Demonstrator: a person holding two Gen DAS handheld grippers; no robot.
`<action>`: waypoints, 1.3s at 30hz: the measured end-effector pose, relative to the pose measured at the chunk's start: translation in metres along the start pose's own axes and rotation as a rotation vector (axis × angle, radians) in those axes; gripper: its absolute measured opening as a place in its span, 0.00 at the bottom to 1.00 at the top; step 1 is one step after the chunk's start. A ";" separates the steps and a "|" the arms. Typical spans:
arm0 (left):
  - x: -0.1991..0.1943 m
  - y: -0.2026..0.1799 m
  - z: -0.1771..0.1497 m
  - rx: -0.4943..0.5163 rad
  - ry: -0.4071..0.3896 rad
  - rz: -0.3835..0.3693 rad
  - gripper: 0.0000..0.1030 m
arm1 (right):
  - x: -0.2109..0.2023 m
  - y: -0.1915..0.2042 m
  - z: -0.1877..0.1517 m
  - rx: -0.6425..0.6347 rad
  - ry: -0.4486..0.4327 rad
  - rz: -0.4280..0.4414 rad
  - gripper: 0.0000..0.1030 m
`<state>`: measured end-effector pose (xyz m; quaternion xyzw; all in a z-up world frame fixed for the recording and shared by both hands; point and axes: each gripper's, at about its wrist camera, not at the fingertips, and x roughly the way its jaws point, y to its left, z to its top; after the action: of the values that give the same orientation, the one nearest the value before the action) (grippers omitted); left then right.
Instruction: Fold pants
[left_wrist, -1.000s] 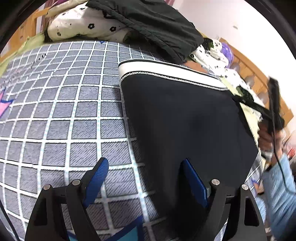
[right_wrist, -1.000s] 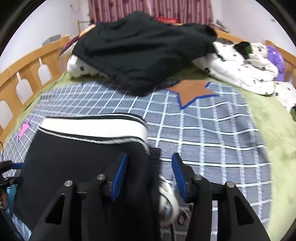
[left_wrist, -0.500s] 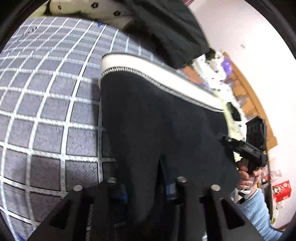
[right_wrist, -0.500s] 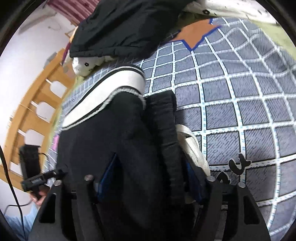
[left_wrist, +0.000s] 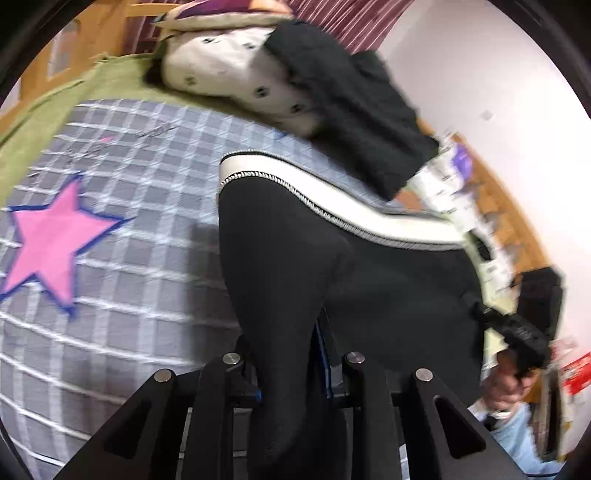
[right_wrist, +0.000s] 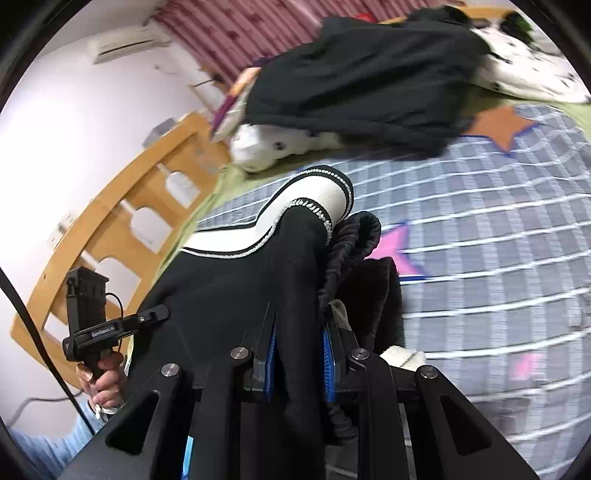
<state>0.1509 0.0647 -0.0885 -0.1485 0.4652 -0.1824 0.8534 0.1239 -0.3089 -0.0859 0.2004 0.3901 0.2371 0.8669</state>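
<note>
Black pants (left_wrist: 280, 258) with a white waistband (left_wrist: 332, 199) lie on the checked blanket, their near edge lifted off it. My left gripper (left_wrist: 288, 354) is shut on a bunched fold of that black cloth. In the right wrist view the pants (right_wrist: 240, 288) rise in a ridge into my right gripper (right_wrist: 299, 354), whose jaws are closing with black cloth and a drawcord pressed between the blue pads. Each gripper shows in the other's view, held by a hand: the right gripper (left_wrist: 517, 332) and the left gripper (right_wrist: 110, 325).
The grey checked blanket (left_wrist: 147, 206) carries a pink star (left_wrist: 48, 240) and an orange star (right_wrist: 498, 125). At the far end lie a black garment (right_wrist: 369, 81) and a spotted white pillow (left_wrist: 229, 70). A wooden bed rail (right_wrist: 110, 221) runs along the side.
Both grippers went from open over the pants' near edge to shut on it. They lifted the cloth and carried it toward the waistband, so the fabric now bunches up.
</note>
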 end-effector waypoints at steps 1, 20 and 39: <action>0.010 0.010 -0.007 0.001 0.029 0.034 0.24 | 0.012 0.005 -0.003 -0.006 0.004 -0.001 0.19; -0.022 0.023 -0.016 0.068 -0.106 0.189 0.64 | 0.098 0.002 0.048 -0.122 0.111 -0.296 0.16; 0.095 -0.045 0.038 0.251 -0.062 0.377 0.66 | 0.114 0.026 0.038 -0.261 0.064 -0.479 0.39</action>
<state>0.2231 -0.0149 -0.1199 0.0427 0.4322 -0.0716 0.8979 0.2134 -0.2294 -0.1153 -0.0187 0.4198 0.0801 0.9039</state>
